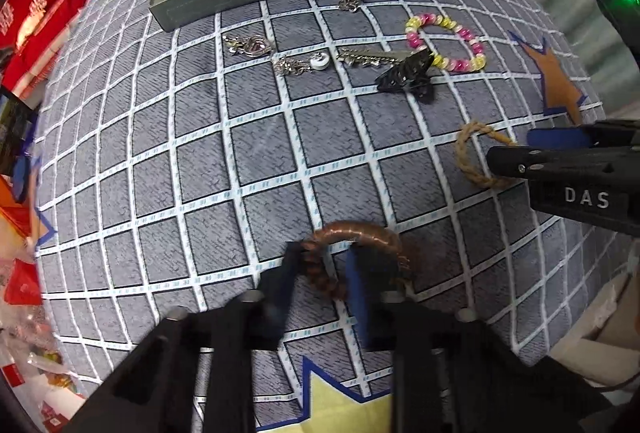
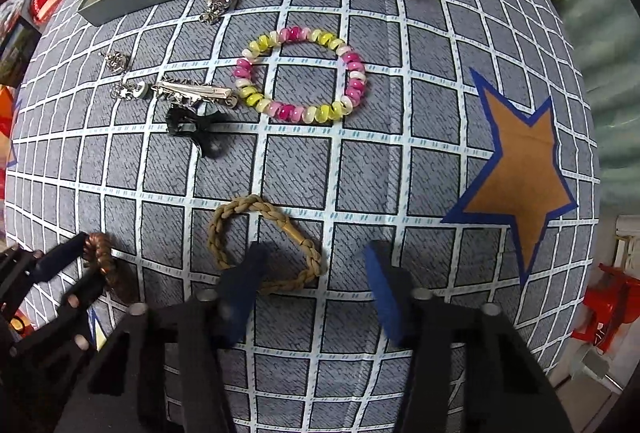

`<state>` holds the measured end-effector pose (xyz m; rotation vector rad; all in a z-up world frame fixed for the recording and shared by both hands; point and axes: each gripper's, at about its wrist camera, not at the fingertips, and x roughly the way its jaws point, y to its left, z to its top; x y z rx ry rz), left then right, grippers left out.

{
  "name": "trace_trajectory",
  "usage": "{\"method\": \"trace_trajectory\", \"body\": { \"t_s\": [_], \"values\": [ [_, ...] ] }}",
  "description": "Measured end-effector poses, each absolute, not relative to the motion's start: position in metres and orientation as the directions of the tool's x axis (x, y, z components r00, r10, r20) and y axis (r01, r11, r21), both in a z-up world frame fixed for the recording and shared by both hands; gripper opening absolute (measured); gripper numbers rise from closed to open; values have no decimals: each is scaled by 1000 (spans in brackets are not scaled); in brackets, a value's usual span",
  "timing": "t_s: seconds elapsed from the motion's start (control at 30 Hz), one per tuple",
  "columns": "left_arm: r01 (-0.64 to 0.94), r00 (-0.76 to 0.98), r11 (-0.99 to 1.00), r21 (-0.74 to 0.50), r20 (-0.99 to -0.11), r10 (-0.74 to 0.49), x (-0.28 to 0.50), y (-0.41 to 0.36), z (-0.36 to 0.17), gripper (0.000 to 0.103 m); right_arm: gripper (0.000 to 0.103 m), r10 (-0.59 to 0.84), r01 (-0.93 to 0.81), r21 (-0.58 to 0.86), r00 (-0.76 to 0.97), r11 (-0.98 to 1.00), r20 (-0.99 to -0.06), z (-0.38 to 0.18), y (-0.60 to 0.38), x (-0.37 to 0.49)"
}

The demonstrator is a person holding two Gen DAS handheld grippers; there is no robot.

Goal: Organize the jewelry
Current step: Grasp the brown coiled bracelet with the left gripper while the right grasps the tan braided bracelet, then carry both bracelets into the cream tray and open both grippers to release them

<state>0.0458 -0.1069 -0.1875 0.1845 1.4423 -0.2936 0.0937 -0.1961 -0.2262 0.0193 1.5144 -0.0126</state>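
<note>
Grid-patterned cloth is covering the table. A brown braided bracelet is being pinched by the left hand-held gripper, while a tan braided bracelet is being straddled, ungripped, by the right hand-held gripper.

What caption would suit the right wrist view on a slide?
Right gripper with jaws astride a tan braided cord bracelet on the grey checked cloth, below a pink-and-yellow beaded bracelet.
</note>
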Motion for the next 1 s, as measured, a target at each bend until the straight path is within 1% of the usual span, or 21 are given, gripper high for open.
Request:
{"method": "trace_trajectory", "body": {
  "t_s": [0.03,0.07,0.1,0.37,0.6,0.73,0.8,1.0],
  "values": [
    [296,86,951,-89,-989,-119,48,-107,-185,24,28,4,21,5,58,1000,-998,-223,-194,93],
    [282,72,952,-121,-987,-146,51,-106,-183,22,11,6,20,7,59,1000,-998,-220,-194,92],
    [272,66,952,-139,-984,-163,54,-103,-182,22,7,9,23,10,57,1000,-998,-215,-195,93],
    [258,73,947,-190,-974,-215,63,-97,-167,22,7,118,112,125,68,986,-991,-193,-237,95],
    [267,116,937,-227,-957,-265,75,-82,-147,22,7,151,123,164,109,979,-983,-162,-248,95],
    [259,146,937,-235,-949,-279,88,-71,-137,22,7,166,125,182,132,975,-977,-145,-256,100],
    [255,165,937,-238,-944,-285,87,-56,-142,22,7,172,122,190,149,974,-974,-134,-259,104],
    [237,222,942,-237,-931,-291,105,-50,-128,22,7,192,120,220,207,968,-959,-118,-279,109]
  ]
}}
